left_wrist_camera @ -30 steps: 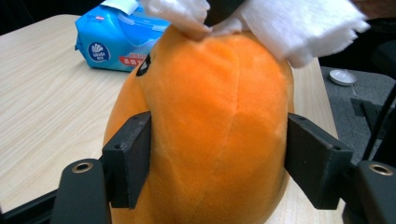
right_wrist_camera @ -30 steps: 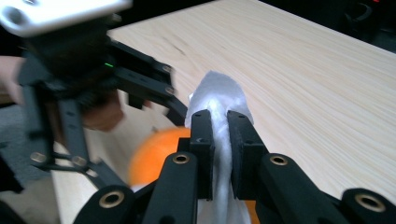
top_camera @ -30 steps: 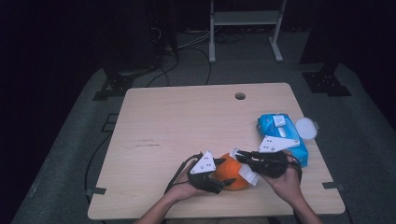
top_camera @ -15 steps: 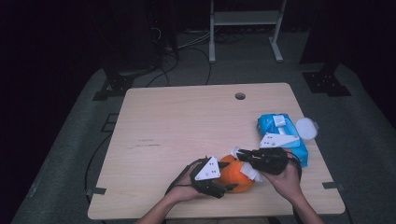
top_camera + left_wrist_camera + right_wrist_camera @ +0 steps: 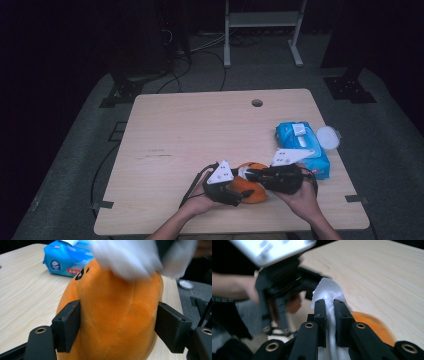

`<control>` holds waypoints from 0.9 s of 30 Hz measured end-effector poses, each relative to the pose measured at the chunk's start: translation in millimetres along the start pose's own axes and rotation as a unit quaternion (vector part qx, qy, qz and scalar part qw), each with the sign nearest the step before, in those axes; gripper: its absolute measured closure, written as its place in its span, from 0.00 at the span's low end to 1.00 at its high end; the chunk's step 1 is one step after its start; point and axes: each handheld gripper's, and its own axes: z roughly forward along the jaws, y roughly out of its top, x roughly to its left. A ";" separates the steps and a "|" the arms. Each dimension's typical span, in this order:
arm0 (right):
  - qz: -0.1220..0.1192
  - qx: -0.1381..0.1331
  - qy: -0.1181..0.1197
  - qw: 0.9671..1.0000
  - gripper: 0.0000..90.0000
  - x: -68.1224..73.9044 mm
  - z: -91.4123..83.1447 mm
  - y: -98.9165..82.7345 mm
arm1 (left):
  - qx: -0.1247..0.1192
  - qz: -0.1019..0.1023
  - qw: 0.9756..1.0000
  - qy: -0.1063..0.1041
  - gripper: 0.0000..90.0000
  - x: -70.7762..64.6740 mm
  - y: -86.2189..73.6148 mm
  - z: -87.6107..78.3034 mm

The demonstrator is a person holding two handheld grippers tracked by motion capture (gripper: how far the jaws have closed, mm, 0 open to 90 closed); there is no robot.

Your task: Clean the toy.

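Note:
An orange plush toy point(image 5: 250, 191) point(image 5: 115, 315) lies near the table's front edge. My left gripper point(image 5: 242, 194) point(image 5: 117, 322) has one pad on each side of the toy and is shut on it. Its jaws have just been opening a little, with the toy still between them. My right gripper point(image 5: 251, 175) point(image 5: 329, 302) comes in from the right and is shut on a white wipe point(image 5: 327, 288) point(image 5: 243, 172), which it holds against the top of the toy. The wipe point(image 5: 127, 257) is a white blur in the left gripper view.
A blue pack of wet wipes point(image 5: 302, 147) point(image 5: 67, 257) lies at the table's right edge, with a round white lid point(image 5: 327, 136) beside it. The wooden table point(image 5: 200, 130) has a small hole point(image 5: 257, 103) near its far edge. Cables and stand legs are on the floor beyond.
My right gripper has shifted slightly across the top of the toy with the wipe in it. The left hand has kept its place on the toy.

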 end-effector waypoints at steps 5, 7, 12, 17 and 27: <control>-0.020 0.001 -0.023 1.000 0.90 0.5 -1.1 2.0 | -0.008 -0.019 1.000 -0.006 0.32 8.5 -1.8 -6.9; -0.011 -0.007 -0.037 0.999 0.90 -8.4 -9.6 0.1 | -0.013 -0.029 0.999 -0.006 0.32 14.1 -3.2 -9.0; 0.011 -0.019 -0.044 0.999 0.90 -17.7 -17.3 -7.0 | -0.012 -0.031 0.999 -0.002 0.31 11.6 -1.7 -4.8; -0.009 -0.003 -0.023 1.000 0.90 -0.1 1.8 -2.9 | 0.004 -0.002 1.000 0.002 0.27 4.1 0.1 -1.3; -0.002 -0.021 -0.044 0.999 0.90 -10.5 -11.2 -5.9 | -0.016 -0.044 0.999 -0.017 0.33 21.6 -8.1 -12.1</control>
